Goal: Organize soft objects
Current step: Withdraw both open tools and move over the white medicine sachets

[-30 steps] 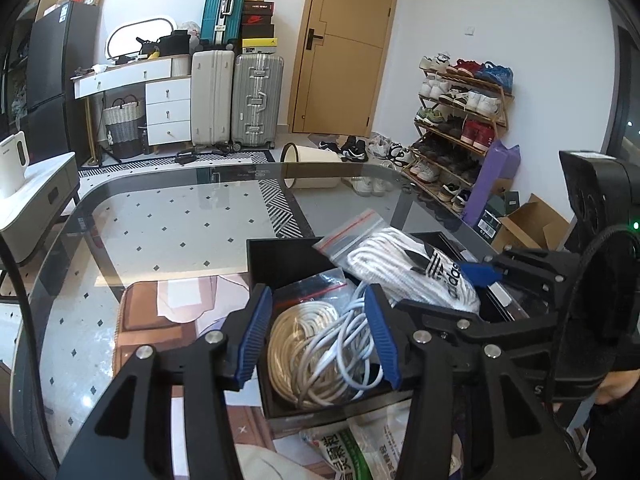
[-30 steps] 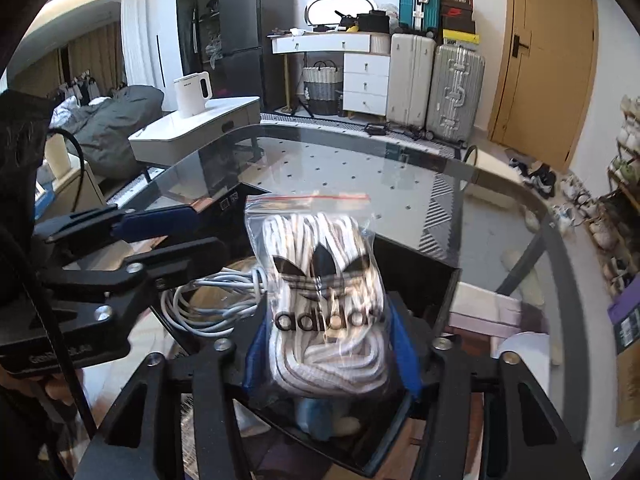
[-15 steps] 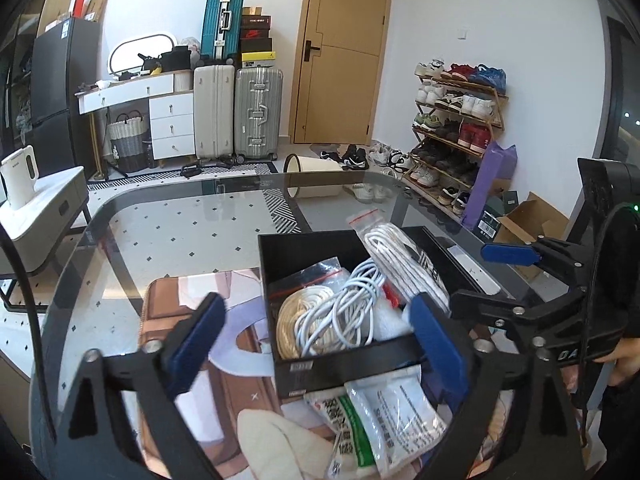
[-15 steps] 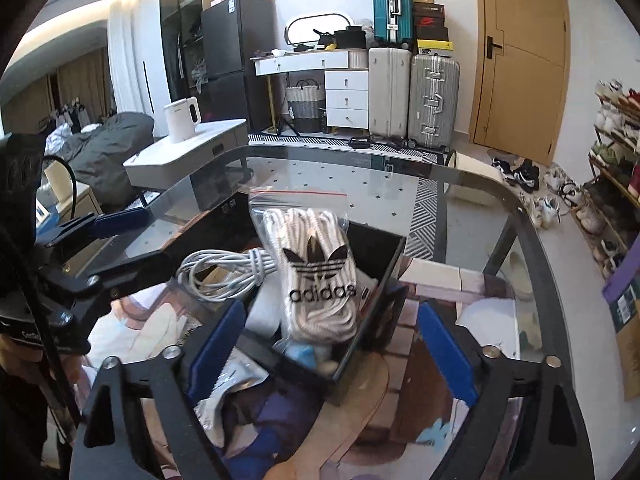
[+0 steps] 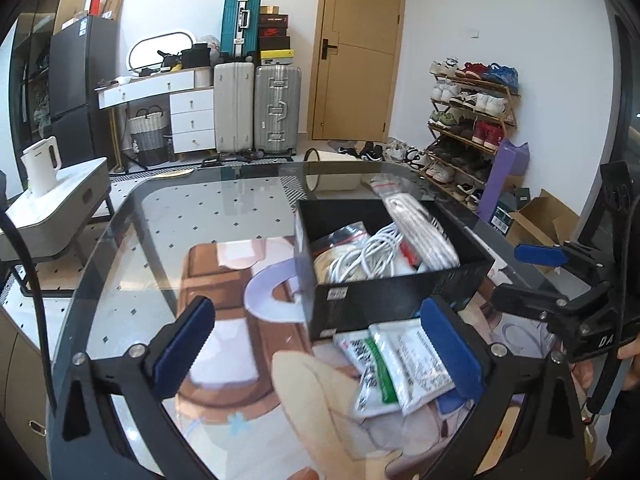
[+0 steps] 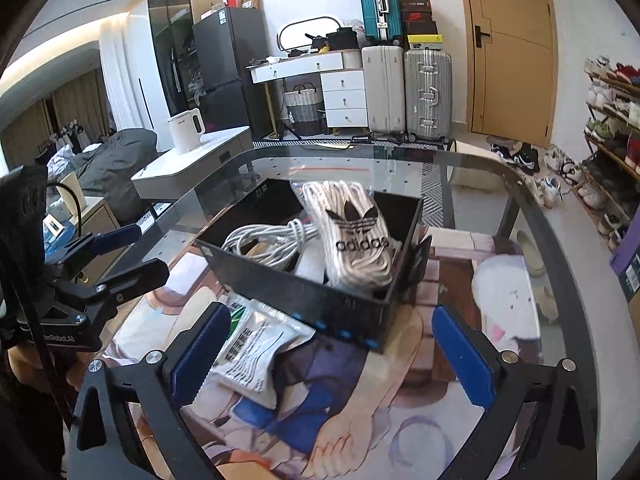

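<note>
A black box (image 6: pixel 320 300) at centre frame holds a bagged white rope (image 6: pixel 356 236) and a cable coil (image 6: pixel 272 240), with sachets (image 6: pixel 256 344) lying just before it on the glass table (image 5: pixel 200 208). Both the left gripper (image 5: pixel 320 344) and right gripper (image 6: pixel 332 356) are opening, jaws wide, nothing between them.

A lived-in home: suitcases (image 5: pixel 256 108), a shoe rack (image 5: pixel 472 120), a fridge (image 6: pixel 224 68) and a dresser (image 6: pixel 344 96).

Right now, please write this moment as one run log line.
left tool: opening, empty | right tool: opening, empty | adidas bag: in black box | white packets: outside box
</note>
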Action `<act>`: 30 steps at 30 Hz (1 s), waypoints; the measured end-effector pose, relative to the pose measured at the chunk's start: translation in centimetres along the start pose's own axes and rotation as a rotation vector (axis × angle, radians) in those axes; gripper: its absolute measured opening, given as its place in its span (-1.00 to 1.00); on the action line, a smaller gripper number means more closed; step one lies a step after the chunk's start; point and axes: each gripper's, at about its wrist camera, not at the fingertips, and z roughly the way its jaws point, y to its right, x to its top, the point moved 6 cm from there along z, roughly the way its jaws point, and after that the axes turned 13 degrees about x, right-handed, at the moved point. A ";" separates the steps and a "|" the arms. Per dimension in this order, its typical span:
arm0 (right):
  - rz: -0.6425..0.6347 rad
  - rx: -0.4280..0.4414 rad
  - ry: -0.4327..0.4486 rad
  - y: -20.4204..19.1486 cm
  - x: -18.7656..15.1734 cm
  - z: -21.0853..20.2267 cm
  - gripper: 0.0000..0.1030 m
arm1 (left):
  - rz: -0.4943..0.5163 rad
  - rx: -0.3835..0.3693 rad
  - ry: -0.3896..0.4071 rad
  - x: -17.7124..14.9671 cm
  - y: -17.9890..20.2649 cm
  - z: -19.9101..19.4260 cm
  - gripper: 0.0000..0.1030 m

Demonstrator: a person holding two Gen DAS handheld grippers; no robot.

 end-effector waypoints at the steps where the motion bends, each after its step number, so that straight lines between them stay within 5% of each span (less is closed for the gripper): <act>1: 0.007 -0.001 -0.002 -0.1 -0.3 0.0 0.98 | 0.002 0.006 -0.002 -0.3 -0.2 -0.2 1.00; 15: 0.093 -0.005 -0.046 -0.5 -3.1 1.3 0.98 | 0.016 0.035 -0.049 -4.2 -0.9 -0.3 1.00; 30: 0.093 0.005 -0.094 -1.4 -3.7 3.7 0.98 | 0.008 0.032 -0.072 -4.7 -0.8 -0.5 1.00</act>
